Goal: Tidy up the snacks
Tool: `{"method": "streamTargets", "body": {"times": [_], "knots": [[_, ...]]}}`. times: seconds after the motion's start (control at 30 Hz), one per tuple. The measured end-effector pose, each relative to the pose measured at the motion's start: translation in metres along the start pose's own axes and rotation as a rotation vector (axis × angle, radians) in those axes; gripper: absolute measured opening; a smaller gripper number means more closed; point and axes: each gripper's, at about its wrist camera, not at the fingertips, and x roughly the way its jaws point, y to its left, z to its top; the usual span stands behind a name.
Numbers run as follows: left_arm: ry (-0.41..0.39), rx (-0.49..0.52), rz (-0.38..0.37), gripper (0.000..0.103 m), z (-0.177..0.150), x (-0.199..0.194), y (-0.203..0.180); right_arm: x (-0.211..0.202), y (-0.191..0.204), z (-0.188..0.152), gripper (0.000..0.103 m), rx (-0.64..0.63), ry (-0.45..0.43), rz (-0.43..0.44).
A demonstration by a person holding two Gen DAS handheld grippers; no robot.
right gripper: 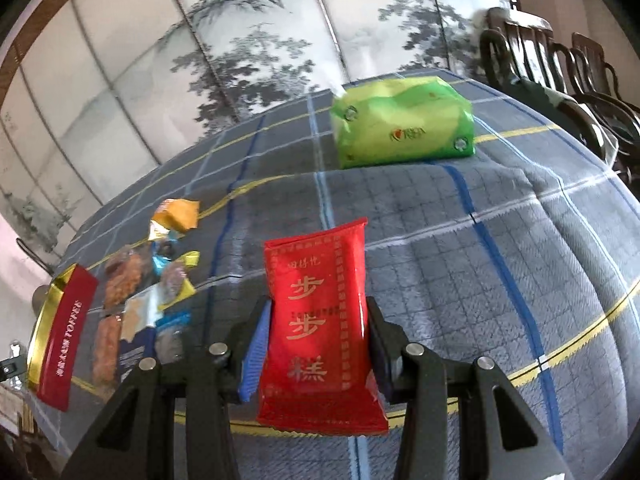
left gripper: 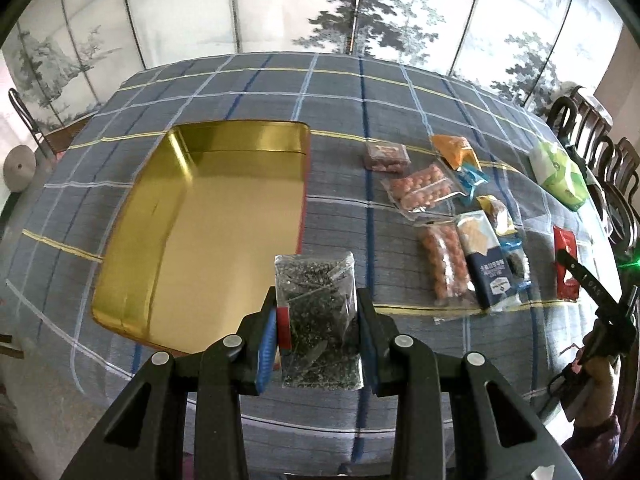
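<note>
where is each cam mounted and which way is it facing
Left wrist: sits on the left tool, looking down along its fingers at the clear packet it grips, the open gold tin and snack pile; the person's other hand shows at right.
Right wrist: sits on the right tool, facing across the table past its gripped red packet to the green tissue pack.
Shared: tin, snack pile, tissue pack, checked tablecloth.

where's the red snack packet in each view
Left wrist view: the red snack packet is at the far right edge, held up by the right gripper over the tablecloth.
Right wrist view: it fills the lower centre, clamped between the fingers.
Shared landmark: the green tissue pack, beyond the packet in both.
</note>
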Motion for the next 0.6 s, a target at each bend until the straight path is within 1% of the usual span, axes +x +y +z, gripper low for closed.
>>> {"method": "streamTargets", "body": {"times": [0.13, 0.27, 0.6], "knots": [[0.001, -0.016, 0.01, 0.031, 0.003, 0.002, 0.011, 0.006, -0.001, 0.001, 0.042, 0.002, 0.002, -0.027], [-0.013, -0.028, 0.024, 0.031, 0.007, 0.001, 0.022, 0.008, -0.001, 0.003, 0.042, 0.009, -0.002, -0.038], [-0.034, -0.043, 0.094, 0.031, 0.022, 0.008, 0.052, 0.01, 0.001, 0.003, 0.042, 0.003, -0.002, -0.054]]}}
